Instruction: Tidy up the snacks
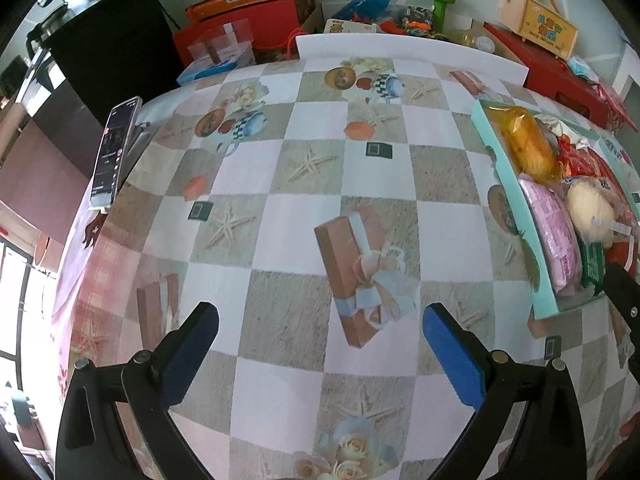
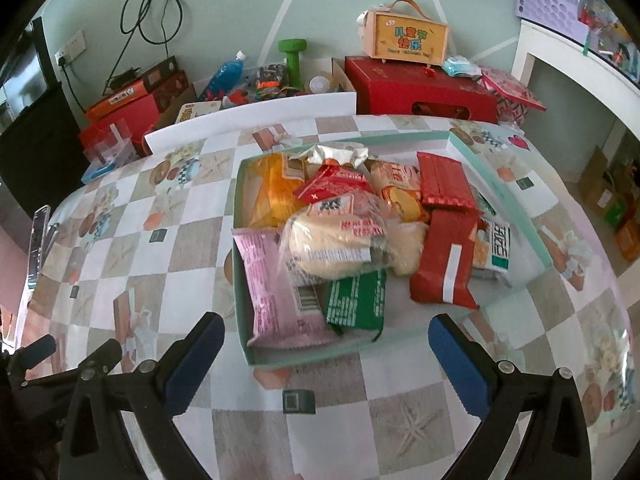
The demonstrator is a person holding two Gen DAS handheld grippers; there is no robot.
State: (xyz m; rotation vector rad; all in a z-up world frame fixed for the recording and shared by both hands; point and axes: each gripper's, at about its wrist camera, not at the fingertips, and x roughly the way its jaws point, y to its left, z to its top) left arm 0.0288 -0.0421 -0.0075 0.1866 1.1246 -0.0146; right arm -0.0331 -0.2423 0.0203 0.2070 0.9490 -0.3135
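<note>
A shallow teal box (image 2: 244, 332) on the checked tablecloth holds several snack packs: a pink pack (image 2: 276, 288), a green pack (image 2: 356, 300), a clear bag with a pale bun (image 2: 332, 240), red packs (image 2: 448, 268) and an orange pack (image 2: 272, 192). My right gripper (image 2: 326, 340) is open and empty just in front of the box's near wall. In the left wrist view the box (image 1: 516, 200) lies at the right edge. My left gripper (image 1: 320, 328) is open and empty over bare tablecloth, left of the box.
A phone (image 1: 112, 156) stands on a holder at the table's left edge. A white board (image 1: 400, 48) stands along the far edge. Behind it are red boxes (image 2: 420, 88), a green dumbbell (image 2: 294, 60), a blue bottle (image 2: 224, 72) and a tan carry box (image 2: 408, 36).
</note>
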